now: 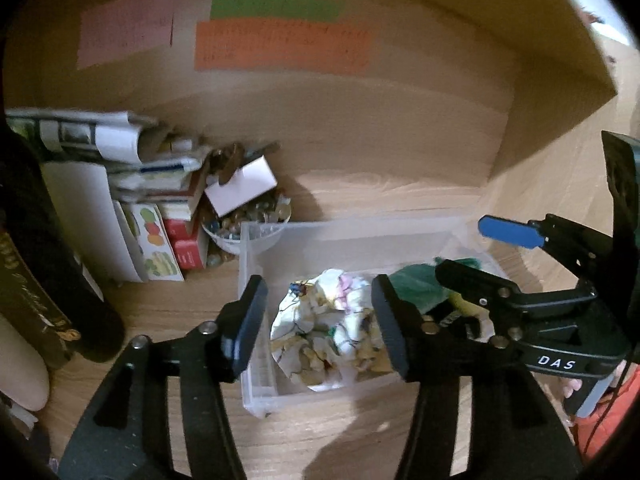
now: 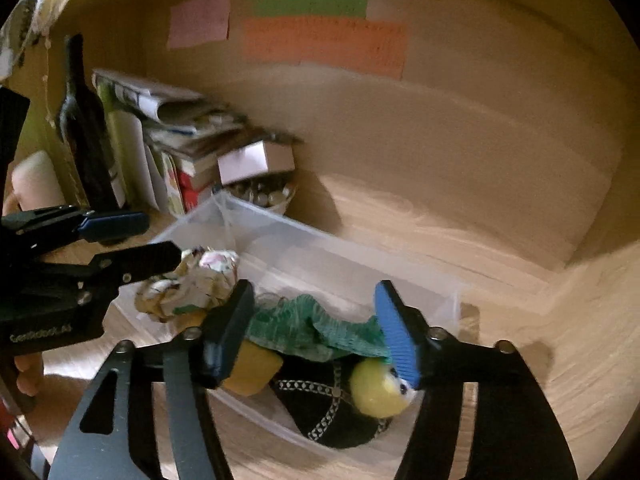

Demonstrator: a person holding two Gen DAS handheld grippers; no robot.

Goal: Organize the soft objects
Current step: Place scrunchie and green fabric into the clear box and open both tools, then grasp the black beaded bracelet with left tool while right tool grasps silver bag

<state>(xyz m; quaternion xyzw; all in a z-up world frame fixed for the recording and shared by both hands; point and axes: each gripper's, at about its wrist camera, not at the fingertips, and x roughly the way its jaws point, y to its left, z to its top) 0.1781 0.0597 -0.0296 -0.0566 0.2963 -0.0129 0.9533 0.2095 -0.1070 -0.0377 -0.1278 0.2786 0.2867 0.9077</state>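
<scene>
Packing looked nearly done: left gripper (image 1: pixel 320 320) gaped wide over crumpled floral cloth (image 1: pixel 332 328) in clear bin (image 1: pixel 256 360) at frame centre; right gripper (image 2: pixel 316 328) likewise wide above green cloth (image 2: pixel 304 324), probably withdrawing next

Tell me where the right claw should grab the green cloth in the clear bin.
Take the green cloth by its raised, bunched middle fold, coming straight down from above. It lies draped over the other items in the clear bin, whose walls block a side approach. The right claw already hangs open astride it.
</scene>
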